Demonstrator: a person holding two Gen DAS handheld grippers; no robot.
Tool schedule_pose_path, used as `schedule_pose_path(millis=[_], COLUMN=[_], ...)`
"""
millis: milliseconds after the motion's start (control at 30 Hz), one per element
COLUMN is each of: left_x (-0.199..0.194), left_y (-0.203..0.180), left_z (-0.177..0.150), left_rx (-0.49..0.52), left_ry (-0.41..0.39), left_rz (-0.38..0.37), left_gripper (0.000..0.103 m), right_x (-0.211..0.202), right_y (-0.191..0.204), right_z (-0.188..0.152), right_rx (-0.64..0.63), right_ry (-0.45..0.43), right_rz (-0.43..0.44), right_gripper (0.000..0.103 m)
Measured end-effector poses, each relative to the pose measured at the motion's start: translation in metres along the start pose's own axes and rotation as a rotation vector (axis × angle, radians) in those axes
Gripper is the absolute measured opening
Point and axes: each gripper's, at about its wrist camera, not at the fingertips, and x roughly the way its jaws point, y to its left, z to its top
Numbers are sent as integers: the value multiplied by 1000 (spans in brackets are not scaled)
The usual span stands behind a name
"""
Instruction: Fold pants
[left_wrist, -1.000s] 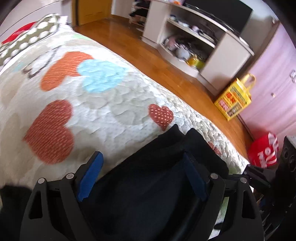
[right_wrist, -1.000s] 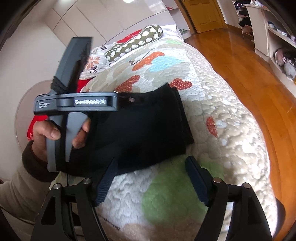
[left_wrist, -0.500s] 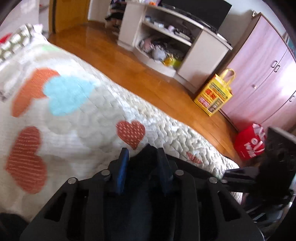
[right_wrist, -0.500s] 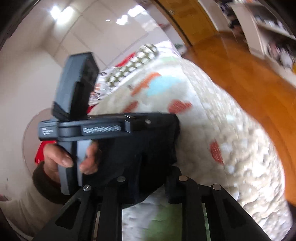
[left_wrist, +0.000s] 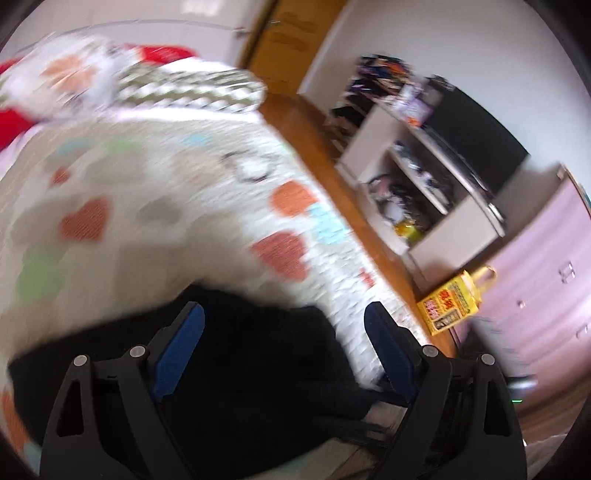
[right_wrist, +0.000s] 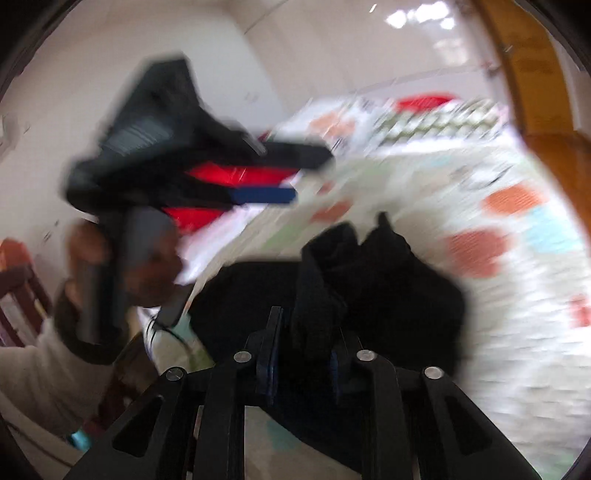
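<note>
R fingers (right_wrist: 267, 354) opening, pinching pants (right_wrist: 388, 280)

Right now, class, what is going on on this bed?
A person holding tongs in each hand is folding black pants on a heart-patterned quilt. The right tongs have a bunched fold of the pants between the pads and are opening slightly. The left tongs are opening wide above the dark cloth, gripping nothing. Both views are motion-blurred.
</note>
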Motion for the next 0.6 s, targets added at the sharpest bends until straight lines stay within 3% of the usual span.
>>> schedule_pose_path(millis=[67, 100, 133, 200, 267, 400, 467, 533, 600], left_x=[-5, -7, -7, -4, 5, 32, 41, 52, 65], left_y=[16, 25, 30, 39, 38, 28, 21, 16, 20], left_z=[-19, -30, -34, -46, -56, -74, -78, -84, -91], left_rx=[-29, -51, -65, -106, -126, -143, -124, -107, -124], left_ry=[-1, 2, 8, 19, 30, 43, 39, 43, 69], left_rz=[75, 100, 98, 78, 58, 62, 111, 162, 230], left_gripper=[89, 89, 89, 89, 89, 89, 89, 89, 89], right_x=[42, 61, 64, 37, 8, -31, -18, -2, 27], right_y=[-7, -14, -19, -22, -25, -46, -55, -57, -63], right_z=[-9, -15, -16, -10, -5, 14, 18, 18, 26], right_rx=[32, 97, 144, 162, 164, 91, 80, 56, 0], right_ry=[98, 187, 209, 137, 87, -9, 34, 73, 125], right_rz=[-54, -56, -19, 50, 55, -168, -208, -206, -280], right_gripper=[54, 54, 54, 54, 57, 60, 49, 44, 41])
